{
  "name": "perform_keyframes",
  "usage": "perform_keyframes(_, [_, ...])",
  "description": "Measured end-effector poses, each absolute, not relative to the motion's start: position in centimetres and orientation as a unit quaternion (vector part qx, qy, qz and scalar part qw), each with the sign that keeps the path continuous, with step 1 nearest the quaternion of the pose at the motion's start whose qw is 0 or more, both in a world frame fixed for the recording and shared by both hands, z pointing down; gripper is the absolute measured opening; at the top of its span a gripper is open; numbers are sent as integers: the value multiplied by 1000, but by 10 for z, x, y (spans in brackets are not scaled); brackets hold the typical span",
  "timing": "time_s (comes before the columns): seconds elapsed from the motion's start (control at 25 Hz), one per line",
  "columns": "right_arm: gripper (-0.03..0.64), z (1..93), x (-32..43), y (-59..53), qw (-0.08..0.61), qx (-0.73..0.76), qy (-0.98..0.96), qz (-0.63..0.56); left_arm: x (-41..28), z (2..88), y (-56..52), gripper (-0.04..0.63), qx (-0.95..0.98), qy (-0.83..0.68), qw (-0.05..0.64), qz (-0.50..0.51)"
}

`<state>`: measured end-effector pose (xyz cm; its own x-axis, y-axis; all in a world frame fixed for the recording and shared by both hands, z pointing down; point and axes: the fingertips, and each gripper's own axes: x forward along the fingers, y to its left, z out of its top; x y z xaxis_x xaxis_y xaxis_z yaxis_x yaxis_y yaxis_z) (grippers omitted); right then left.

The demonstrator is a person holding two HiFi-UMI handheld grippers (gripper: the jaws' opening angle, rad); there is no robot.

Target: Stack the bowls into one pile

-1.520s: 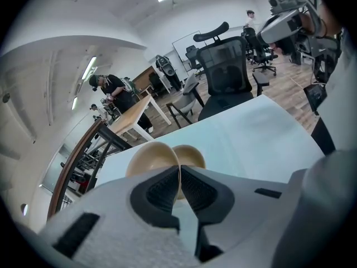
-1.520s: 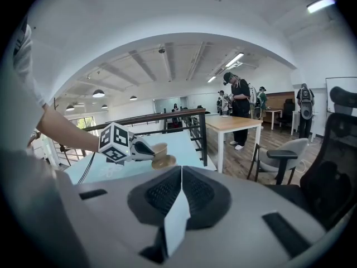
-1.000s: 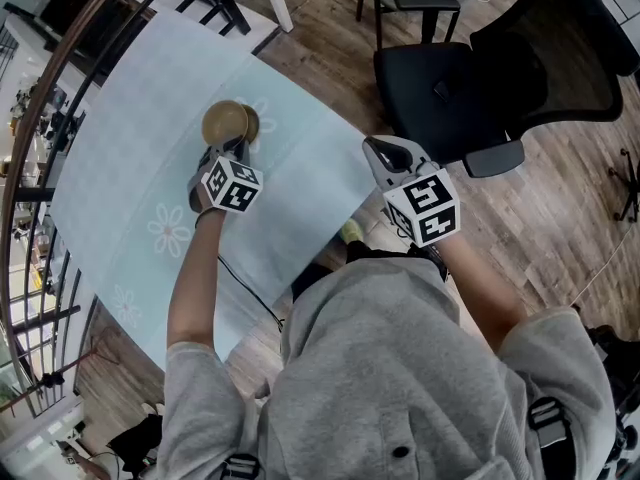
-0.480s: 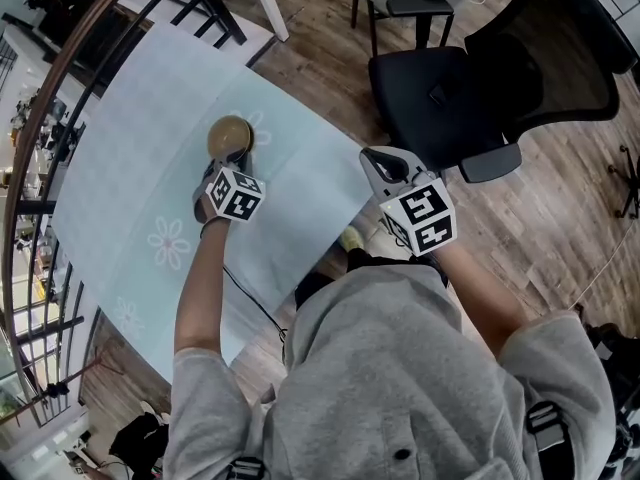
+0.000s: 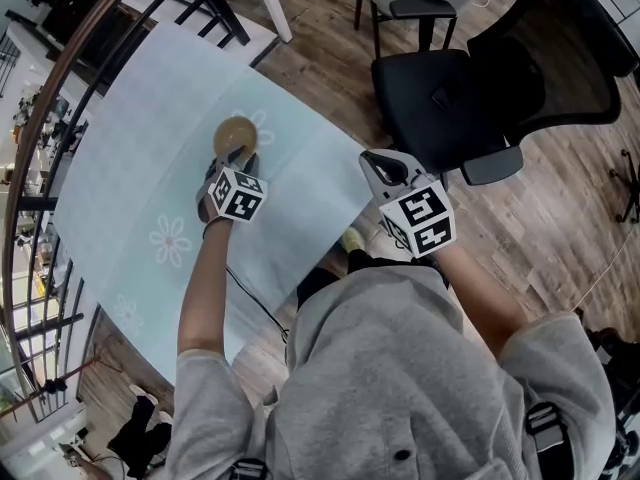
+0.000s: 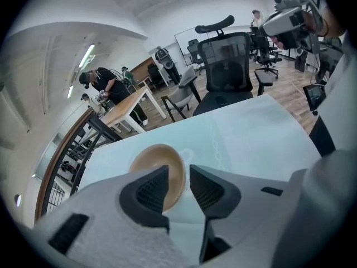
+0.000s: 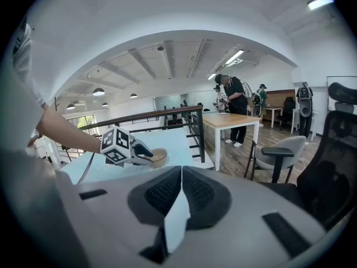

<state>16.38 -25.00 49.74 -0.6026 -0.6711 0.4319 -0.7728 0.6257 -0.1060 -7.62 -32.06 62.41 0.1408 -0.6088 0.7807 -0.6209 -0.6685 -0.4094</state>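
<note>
A tan bowl pile [image 5: 236,134] rests on the pale blue tablecloth [image 5: 140,158]. My left gripper [image 5: 240,160] sits just at its near rim. In the left gripper view the bowl pile [image 6: 158,166] lies beyond the jaws, its near rim in the gap; the left gripper [image 6: 178,186] is open, its jaws have just been opening, and the pads do not press the rim. My right gripper [image 5: 378,156] hovers off the table's right edge; the right gripper [image 7: 181,191] is shut on nothing. From there I see the bowl pile [image 7: 158,156] beside the left gripper's marker cube [image 7: 116,146].
A black office chair [image 5: 480,78] stands right of the table, close to the right gripper. A curved dark railing [image 5: 40,118] borders the table's far left. White flower prints [image 5: 170,240] mark the cloth. A wooden table [image 7: 234,119] and people stand in the background.
A second ago two overlapping bowls showed at the left gripper's tip. Now only one pile shows, and the left jaws have opened off it. The right gripper has stayed put.
</note>
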Motion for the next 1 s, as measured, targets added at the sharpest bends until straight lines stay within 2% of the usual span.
perform_keyframes(0.24, [28, 494, 152, -252, 174, 396, -891, 139, -92, 610, -311, 118, 754, -450, 22, 478])
perform_keyframes(0.48, [28, 482, 141, -249, 163, 376, -904, 126, -119, 565, -274, 115, 745, -548, 50, 377])
perform_keyframes(0.68, [28, 469, 131, -243, 147, 364, -912, 117, -138, 523, -226, 26, 719, -623, 57, 303])
perform_keyframes(1.0, [28, 444, 104, -202, 117, 342, -928, 95, -143, 482, -125, 20, 680, -706, 95, 176])
